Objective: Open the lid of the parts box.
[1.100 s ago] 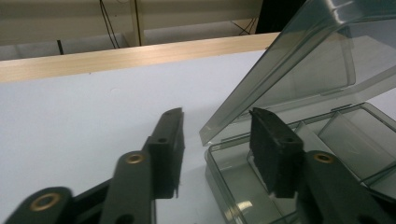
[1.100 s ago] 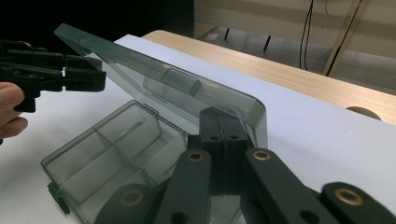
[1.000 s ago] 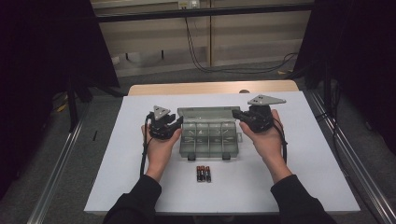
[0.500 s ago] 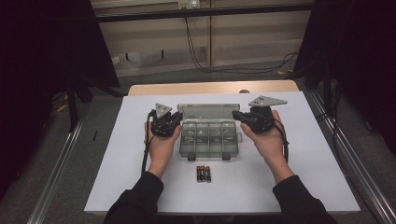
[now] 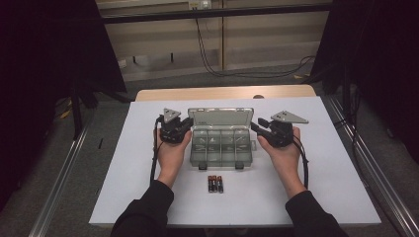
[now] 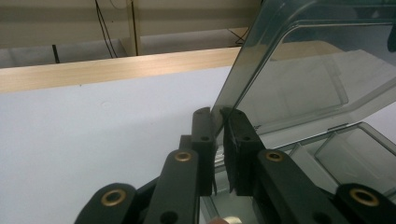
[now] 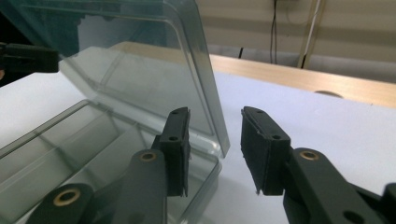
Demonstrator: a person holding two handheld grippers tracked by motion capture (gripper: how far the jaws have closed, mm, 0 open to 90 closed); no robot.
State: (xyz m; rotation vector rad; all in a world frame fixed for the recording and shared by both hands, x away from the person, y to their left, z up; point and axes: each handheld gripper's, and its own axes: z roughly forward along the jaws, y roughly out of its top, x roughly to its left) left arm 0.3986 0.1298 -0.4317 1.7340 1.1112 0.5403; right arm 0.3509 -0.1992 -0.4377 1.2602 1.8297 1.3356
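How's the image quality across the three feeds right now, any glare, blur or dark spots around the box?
High view: even light on the white table, surroundings almost black, batteries small but readable. Left gripper view: sharp; the tinted lid dims what lies behind it and shows faint reflections; the left gripper pinches its edge. Right gripper view: right gripper slightly soft up close, lid edge between its parted pads.
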